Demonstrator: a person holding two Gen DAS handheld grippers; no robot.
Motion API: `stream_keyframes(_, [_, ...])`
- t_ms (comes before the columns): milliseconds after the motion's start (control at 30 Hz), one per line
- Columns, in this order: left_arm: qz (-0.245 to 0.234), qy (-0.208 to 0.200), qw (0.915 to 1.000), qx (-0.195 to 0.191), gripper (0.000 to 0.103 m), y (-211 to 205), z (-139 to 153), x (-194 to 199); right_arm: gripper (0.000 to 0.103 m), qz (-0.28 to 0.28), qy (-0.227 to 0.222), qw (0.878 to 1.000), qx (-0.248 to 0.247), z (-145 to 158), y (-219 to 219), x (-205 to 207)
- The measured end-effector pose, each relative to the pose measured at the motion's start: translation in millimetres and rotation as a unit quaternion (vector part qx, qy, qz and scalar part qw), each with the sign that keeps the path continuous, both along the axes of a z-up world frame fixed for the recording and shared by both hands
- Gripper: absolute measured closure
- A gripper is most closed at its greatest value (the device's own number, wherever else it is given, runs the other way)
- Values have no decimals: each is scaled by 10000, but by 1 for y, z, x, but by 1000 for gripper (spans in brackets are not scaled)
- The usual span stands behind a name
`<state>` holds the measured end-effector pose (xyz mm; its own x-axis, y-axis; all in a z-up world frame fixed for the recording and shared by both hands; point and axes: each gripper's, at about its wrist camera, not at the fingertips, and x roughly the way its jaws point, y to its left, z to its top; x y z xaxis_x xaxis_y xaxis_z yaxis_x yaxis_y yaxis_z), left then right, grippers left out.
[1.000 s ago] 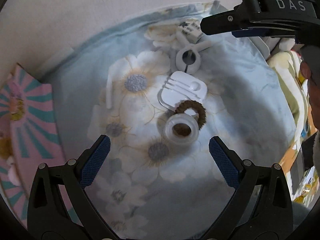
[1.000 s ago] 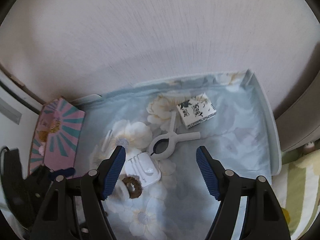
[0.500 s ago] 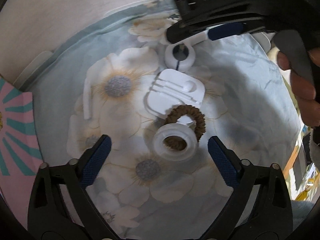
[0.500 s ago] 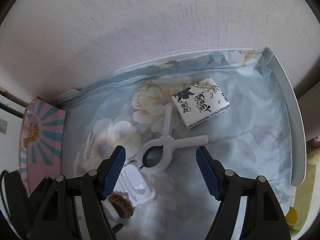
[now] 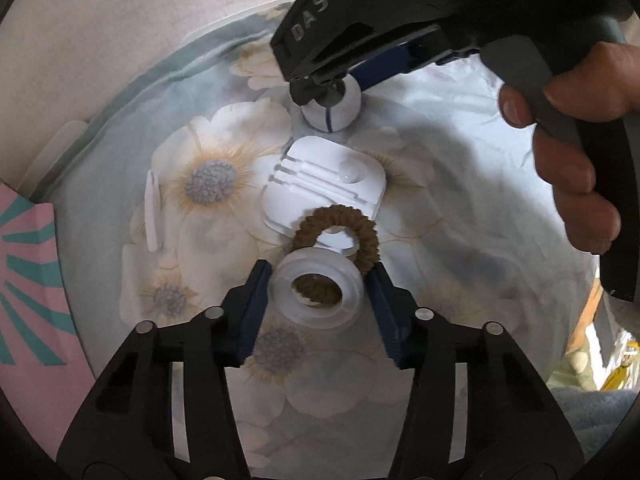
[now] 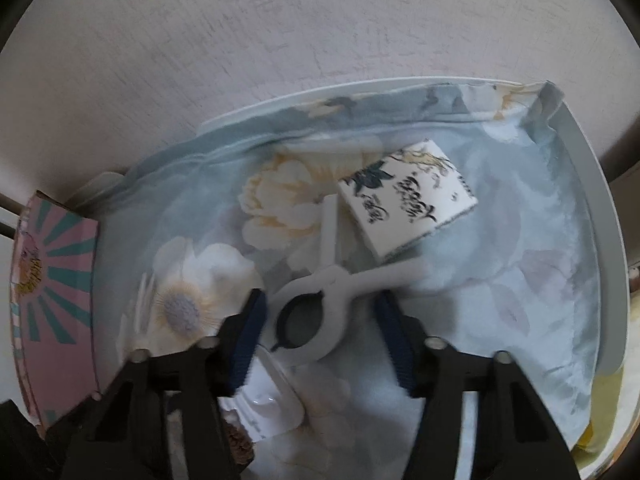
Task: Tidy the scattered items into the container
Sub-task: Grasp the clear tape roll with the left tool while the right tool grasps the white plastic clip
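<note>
A translucent white ring lies on the floral cloth, overlapping a brown hair tie and a white square case. My left gripper is closing, and its blue pads touch the ring on both sides. A white plastic clip lies further back, next to a tissue pack with a black print. My right gripper straddles the clip's round head. Its jaws are closing, with small gaps still showing on each side. The left wrist view shows the right gripper down over the clip.
A flowered cloth lines a white tray against a pale wall. A pink box with teal rays stands at the left edge. A thin white stick lies left of the case. A person's hand holds the right gripper's handle.
Both grippers came down closer to the cloth and their jaws narrowed. The left now brackets the ring and the right brackets the clip's head. The right gripper moved in over the clip.
</note>
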<state>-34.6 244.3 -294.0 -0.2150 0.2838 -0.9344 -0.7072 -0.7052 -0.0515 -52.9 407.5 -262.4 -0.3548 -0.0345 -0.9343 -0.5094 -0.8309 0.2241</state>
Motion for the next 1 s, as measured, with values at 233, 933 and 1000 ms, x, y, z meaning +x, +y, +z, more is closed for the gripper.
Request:
stream_keyframes(233, [188, -273, 9990, 300, 63, -12, 3, 1, 62, -45, -46, 9999, -152, 2, -1, -1])
stream_keyframes(933, [334, -322, 9973, 565, 63, -30, 25, 14, 62, 174, -186, 9989, 389, 10, -15, 3])
stream_keyframes(1000, [343, -314, 9974, 552, 63, -31, 27, 15, 62, 143, -169, 9990, 380, 11, -14, 6])
